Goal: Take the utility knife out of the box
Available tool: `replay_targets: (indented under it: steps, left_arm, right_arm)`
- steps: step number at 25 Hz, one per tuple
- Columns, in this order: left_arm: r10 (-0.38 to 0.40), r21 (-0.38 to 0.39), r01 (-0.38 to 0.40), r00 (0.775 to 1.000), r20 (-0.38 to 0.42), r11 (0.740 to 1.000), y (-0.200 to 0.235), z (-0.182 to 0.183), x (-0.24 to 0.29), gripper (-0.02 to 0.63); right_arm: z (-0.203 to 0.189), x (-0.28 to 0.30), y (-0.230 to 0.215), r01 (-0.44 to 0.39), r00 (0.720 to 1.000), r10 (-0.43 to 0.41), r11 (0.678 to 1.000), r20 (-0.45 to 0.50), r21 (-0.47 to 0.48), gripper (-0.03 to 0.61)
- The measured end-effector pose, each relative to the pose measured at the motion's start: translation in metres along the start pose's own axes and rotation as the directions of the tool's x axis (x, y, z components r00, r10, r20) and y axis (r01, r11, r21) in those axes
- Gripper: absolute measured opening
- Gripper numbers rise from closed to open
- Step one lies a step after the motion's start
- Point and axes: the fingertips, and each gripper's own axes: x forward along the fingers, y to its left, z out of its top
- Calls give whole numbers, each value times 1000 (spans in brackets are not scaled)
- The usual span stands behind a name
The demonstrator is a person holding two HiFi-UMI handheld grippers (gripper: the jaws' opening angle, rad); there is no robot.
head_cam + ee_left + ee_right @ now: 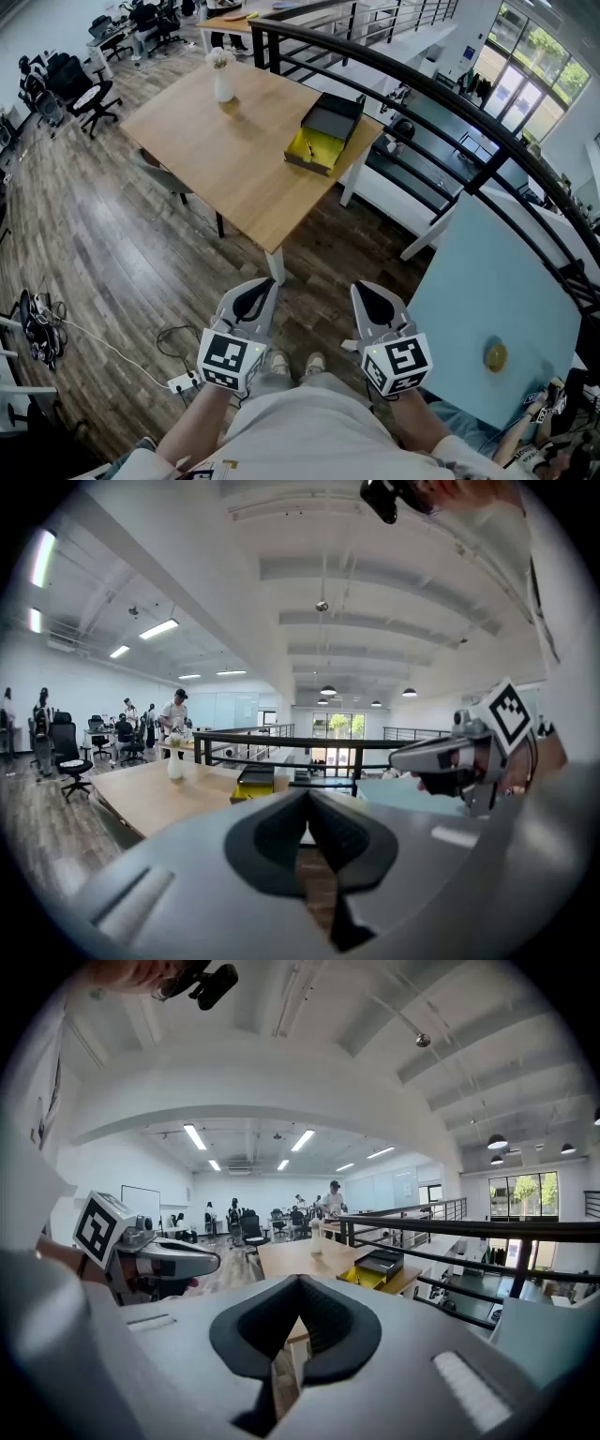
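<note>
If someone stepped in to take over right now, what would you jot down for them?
Left gripper: shut, empty.
Right gripper: shut, empty.
Both are well short of the wooden table.
Box: open, at the table's right-hand edge; a small dark item on its yellow lining, possibly the utility knife.
Done: nothing yet.
Left: approach, take the knife out.

No readable text, numbers or brands. Only black-and-white square code markers (228, 359) on left gripper (254, 298) and right gripper (375, 302).

The thin dark thing inside the box (323, 142) on the tabletop (225, 150) is way too small to identify.
</note>
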Motion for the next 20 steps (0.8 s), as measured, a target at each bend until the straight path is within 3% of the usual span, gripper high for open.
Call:
replay_targets:
  steps: [12,16,20]
  left_arm:
    - [12,-4,-12,1000,-6,1000,-9,5,2,2]
    - [47,64,-47,999,-3,997,-15,7,4,2]
    - [42,30,-41,999,-15,999,-24,5,14,2]
  right_arm:
    - [7,-6,-9,6,1000,-6,1000,11,14,0]
    - [10,-7,-13,-1,999,0,999,36,33,0]
    - [12,-7,-22,-7,999,5,999,48,33,0]
